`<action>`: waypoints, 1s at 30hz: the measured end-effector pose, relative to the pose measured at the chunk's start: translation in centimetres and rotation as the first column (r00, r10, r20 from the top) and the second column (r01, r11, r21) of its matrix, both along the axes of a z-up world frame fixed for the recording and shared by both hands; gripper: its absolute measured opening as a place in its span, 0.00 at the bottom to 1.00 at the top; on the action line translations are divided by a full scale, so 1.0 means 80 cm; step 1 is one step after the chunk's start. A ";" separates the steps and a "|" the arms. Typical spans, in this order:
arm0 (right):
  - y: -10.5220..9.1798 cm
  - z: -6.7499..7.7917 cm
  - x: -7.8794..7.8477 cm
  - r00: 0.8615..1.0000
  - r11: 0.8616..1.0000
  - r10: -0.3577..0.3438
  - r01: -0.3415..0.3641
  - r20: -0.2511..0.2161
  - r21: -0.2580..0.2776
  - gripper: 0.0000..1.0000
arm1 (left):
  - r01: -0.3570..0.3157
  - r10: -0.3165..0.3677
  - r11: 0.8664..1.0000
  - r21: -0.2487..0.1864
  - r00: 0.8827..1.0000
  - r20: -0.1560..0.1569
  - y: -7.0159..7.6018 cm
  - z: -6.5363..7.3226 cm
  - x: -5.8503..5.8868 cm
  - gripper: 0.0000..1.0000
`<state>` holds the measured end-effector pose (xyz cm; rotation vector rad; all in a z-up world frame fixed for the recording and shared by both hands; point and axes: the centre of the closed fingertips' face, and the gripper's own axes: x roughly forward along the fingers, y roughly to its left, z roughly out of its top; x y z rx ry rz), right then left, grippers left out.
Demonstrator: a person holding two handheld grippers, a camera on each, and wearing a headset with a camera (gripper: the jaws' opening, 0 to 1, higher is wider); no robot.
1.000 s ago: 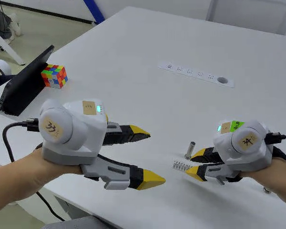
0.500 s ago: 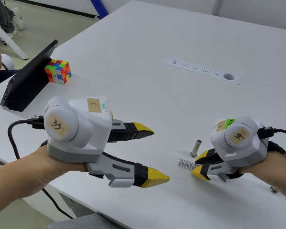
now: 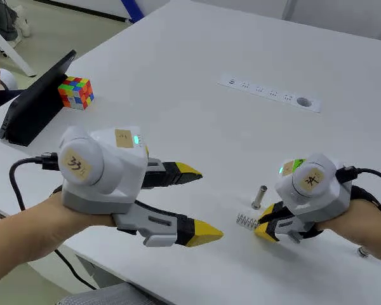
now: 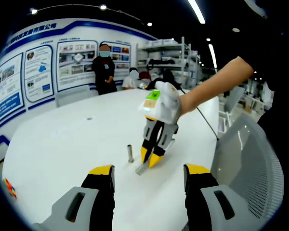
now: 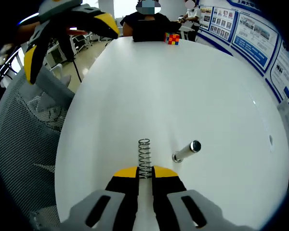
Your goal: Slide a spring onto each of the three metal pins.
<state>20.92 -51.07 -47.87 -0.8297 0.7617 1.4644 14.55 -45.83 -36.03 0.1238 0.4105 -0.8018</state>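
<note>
A thin coiled steel spring [image 5: 144,156] was held by one end between the yellow-tipped jaws of the right gripper [image 5: 144,172], which were pressed together on it. The rest of the coil was left projecting forward from the tips. In the head view the spring was seen low over the white tabletop [image 3: 197,95], angled away from the gripper; whether its free end touched the surface could not be told.

A short cylindrical metal pin [image 3: 260,196] was stood upright on the tabletop just beside the spring and apart from it, on the far side of the right gripper's tips. No spring was seen on it. A small metal object [image 3: 363,251] was seen on the table by the right wrist, too small to be identified.

The left gripper [image 3: 206,203] was held above the table well apart from the right one and pointed towards it. Its yellow-tipped jaws were spread wide, with nothing between them.

Farther back on the table, a long white power strip [image 3: 267,93] was laid flat. At the left edge a multicoloured puzzle cube [image 3: 75,93] was set just beside a black tablet [image 3: 35,101] propped at a tilt.
</note>
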 end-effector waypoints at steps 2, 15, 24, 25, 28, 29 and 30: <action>0.000 0.009 -0.003 1.000 1.000 0.003 -0.003 -0.002 0.016 0.11 | 0.003 -0.003 1.000 0.003 1.000 0.000 -0.002 0.001 -0.001 0.59; -0.024 0.090 -0.023 0.996 0.991 0.070 -0.076 0.061 0.106 0.11 | 0.044 -0.044 0.999 -0.009 0.998 0.036 -0.040 0.018 0.007 0.54; -0.039 0.131 -0.054 0.988 0.975 0.127 -0.141 0.089 0.170 0.11 | 0.107 -0.107 0.994 -0.001 0.994 0.038 -0.075 0.017 0.009 0.45; -0.040 0.133 -0.059 0.987 0.974 0.135 -0.149 0.089 0.173 0.11 | 0.121 -0.121 0.993 0.004 0.992 0.039 -0.080 0.017 0.008 0.44; -0.042 0.137 -0.069 0.984 0.969 0.156 -0.171 0.091 0.179 0.11 | 0.142 -0.143 0.990 0.011 0.989 0.036 -0.088 0.015 0.007 0.40; -0.042 0.137 -0.072 0.983 0.968 0.162 -0.175 0.087 0.180 0.11 | 0.148 -0.148 0.989 0.011 0.988 0.035 -0.090 0.015 0.007 0.39; -0.042 0.138 -0.075 0.983 0.966 0.165 -0.178 0.084 0.187 0.11 | 0.156 -0.156 0.988 0.008 0.987 0.033 -0.093 0.016 0.007 0.38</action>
